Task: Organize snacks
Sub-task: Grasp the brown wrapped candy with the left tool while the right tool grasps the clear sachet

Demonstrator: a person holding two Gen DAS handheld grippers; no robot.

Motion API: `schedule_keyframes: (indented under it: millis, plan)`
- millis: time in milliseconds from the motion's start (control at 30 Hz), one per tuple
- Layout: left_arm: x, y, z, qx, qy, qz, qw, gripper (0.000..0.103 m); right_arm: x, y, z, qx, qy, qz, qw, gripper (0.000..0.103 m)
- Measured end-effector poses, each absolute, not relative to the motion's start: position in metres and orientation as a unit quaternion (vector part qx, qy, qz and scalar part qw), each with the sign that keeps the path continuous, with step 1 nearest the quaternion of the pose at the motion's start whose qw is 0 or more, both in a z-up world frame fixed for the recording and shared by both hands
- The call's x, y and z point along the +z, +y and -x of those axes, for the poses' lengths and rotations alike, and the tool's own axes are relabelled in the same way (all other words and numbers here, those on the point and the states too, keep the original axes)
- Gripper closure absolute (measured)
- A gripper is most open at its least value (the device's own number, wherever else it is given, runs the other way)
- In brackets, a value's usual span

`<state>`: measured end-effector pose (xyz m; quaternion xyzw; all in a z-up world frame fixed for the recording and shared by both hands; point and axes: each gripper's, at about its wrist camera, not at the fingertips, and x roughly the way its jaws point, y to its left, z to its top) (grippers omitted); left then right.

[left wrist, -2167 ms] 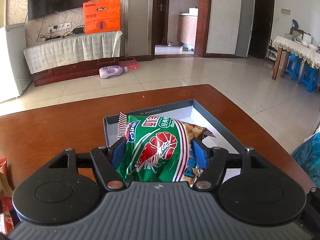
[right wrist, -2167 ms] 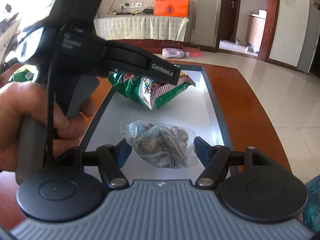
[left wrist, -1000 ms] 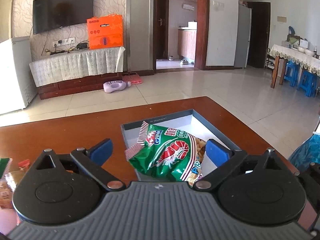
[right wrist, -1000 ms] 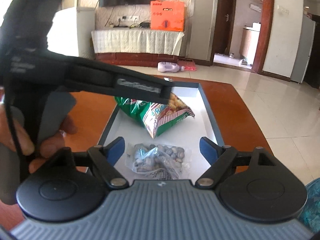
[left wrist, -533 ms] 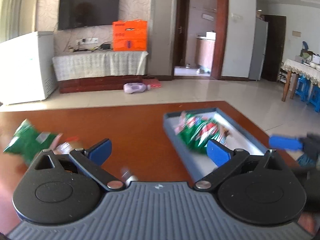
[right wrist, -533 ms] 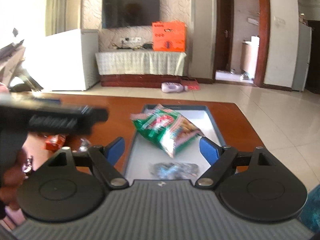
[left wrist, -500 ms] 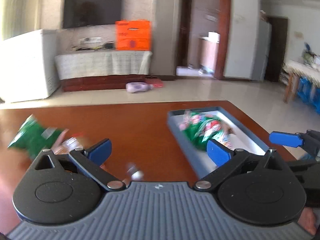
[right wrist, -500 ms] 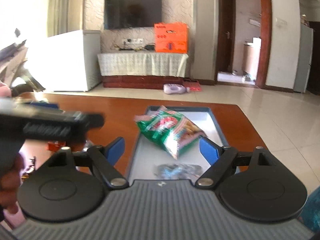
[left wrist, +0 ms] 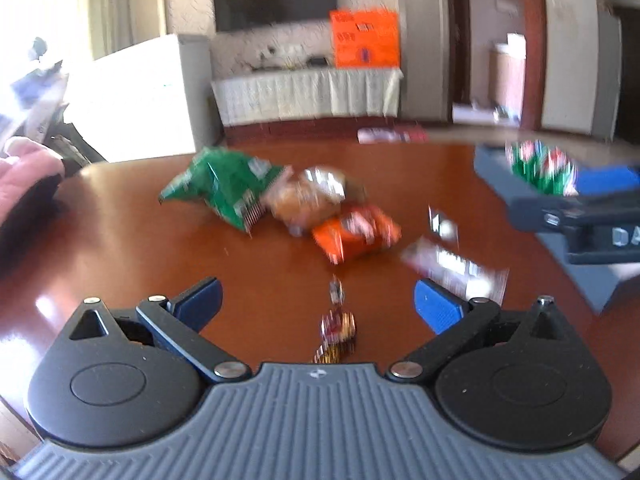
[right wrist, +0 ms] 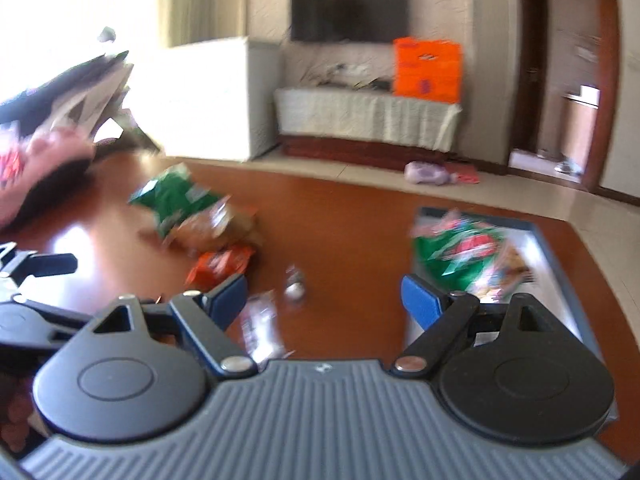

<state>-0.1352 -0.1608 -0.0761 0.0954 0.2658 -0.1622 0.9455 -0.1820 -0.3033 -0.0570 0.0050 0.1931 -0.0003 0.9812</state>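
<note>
While both tongs (left wrist: 316,298) (right wrist: 322,294) gape empty, they tilt toward the table (left wrist: 120,248).

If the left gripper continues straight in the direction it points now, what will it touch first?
Probably the small wrapped snack lying on the table between the open fingers of the left gripper. The picture is blurred, so depth is uncertain.
</note>
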Motion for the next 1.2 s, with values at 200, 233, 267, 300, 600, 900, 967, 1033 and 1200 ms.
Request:
schedule_keyframes:
  millis: [200, 233, 267, 300, 600, 900, 967, 1033, 1200]
  plan:
    - [-0.100, -0.171, 0.122, -0.171, 0.296, -0.114, 0.933, 0.000, -0.076, -0.285, 0.157, 0.017, 0.237, 0.029, 0.971, 0.018]
    - [-0.102, -0.172, 0.121, -0.175, 0.295, -0.119, 0.932, 0.000, -0.078, -0.285, 0.154, 0.017, 0.244, 0.031, 0.969, 0.018]
    - [-0.104, -0.172, 0.120, -0.178, 0.293, -0.123, 0.931, 0.000, -0.081, -0.284, 0.152, 0.017, 0.248, 0.031, 0.968, 0.018]
    - [-0.105, -0.172, 0.119, -0.180, 0.288, -0.125, 0.932, 0.000, -0.084, -0.284, 0.150, 0.019, 0.253, 0.028, 0.967, 0.018]
    - [-0.103, -0.176, 0.109, -0.200, 0.291, -0.121, 0.928, 0.000, -0.098, -0.280, 0.135, 0.040, 0.283, 0.024, 0.958, 0.034]
    - [-0.108, -0.171, 0.096, -0.225, 0.321, -0.085, 0.916, 0.000, -0.095, -0.287, 0.138, 0.060, 0.292, -0.011, 0.955, 0.061]
    - [-0.109, -0.172, 0.097, -0.242, 0.320, -0.085, 0.912, 0.000, -0.095, -0.288, 0.139, 0.060, 0.293, -0.014, 0.954, 0.067]
    - [-0.110, -0.174, 0.098, -0.253, 0.314, -0.091, 0.911, 0.001, -0.094, -0.290, 0.140, 0.061, 0.294, -0.016, 0.954, 0.069]
    - [-0.106, -0.174, 0.099, -0.277, 0.297, -0.085, 0.910, 0.050, -0.091, -0.292, 0.141, 0.063, 0.297, -0.024, 0.953, 0.073]
